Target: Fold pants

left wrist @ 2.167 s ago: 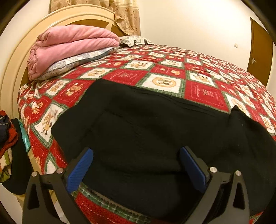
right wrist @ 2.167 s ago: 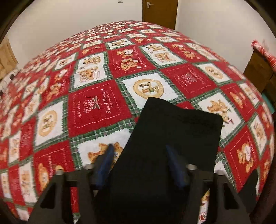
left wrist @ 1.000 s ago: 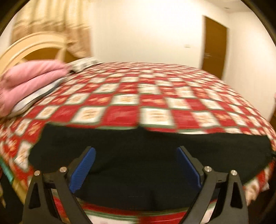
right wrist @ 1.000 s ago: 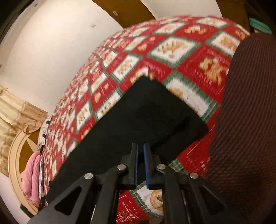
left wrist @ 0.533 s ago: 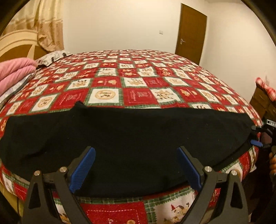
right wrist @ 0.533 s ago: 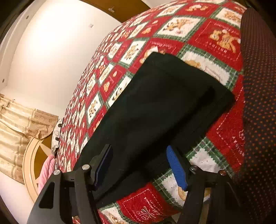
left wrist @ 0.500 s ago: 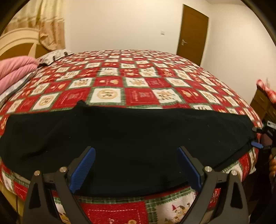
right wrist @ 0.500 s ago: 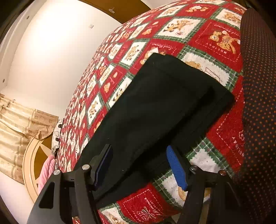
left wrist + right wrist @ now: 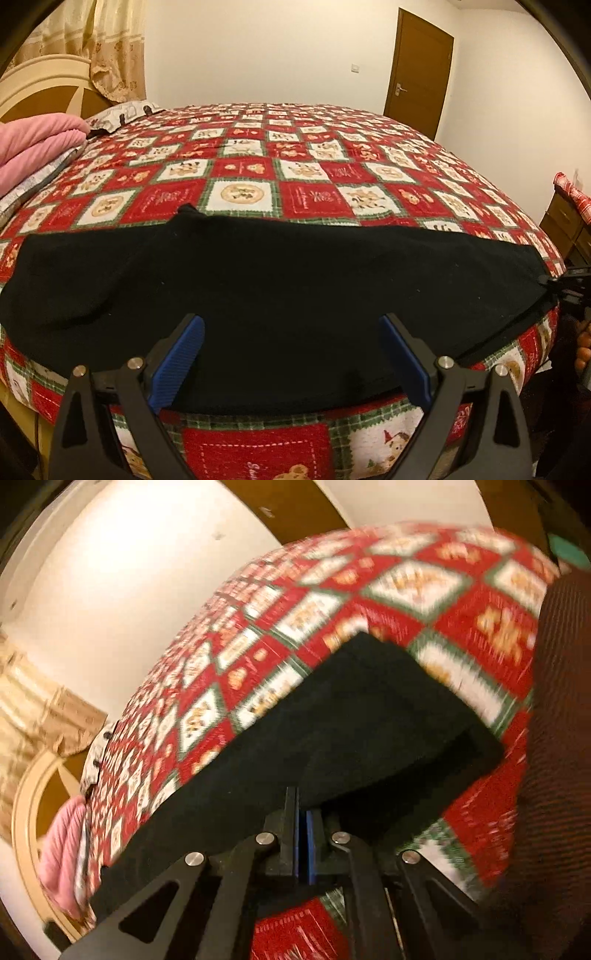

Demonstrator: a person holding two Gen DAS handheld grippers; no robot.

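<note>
Pants (image 9: 295,280): black, lying flat lengthwise along the near edge of the quilt (image 9: 314,192). One end is toward the headboard side, the other at the right side of the bed.

Left gripper (image 9: 291,354): jaws wide apart, nothing between the pads. It hovers over the near edge of the cloth at about mid-length.

Right gripper (image 9: 303,805): jaws have just been closing and the pads now sit together. The right wrist view is blurred, but the tips are at the edge of the leg end. In the left view that corner draws to a point at the tool, so I read it as a pinch on thin cloth.

Step in hand, as judged: take hold of the leg end for the fold toward the waist.

To do it well:
- Confirm both layers are in the pinch before lifting.
- Bring the left jaws down onto the near edge and close them, so the end rises level.
- Lift low and carry straight along the length.
- Keep the cloth clear of the bed edge, as it lies close enough to slide off.
</note>
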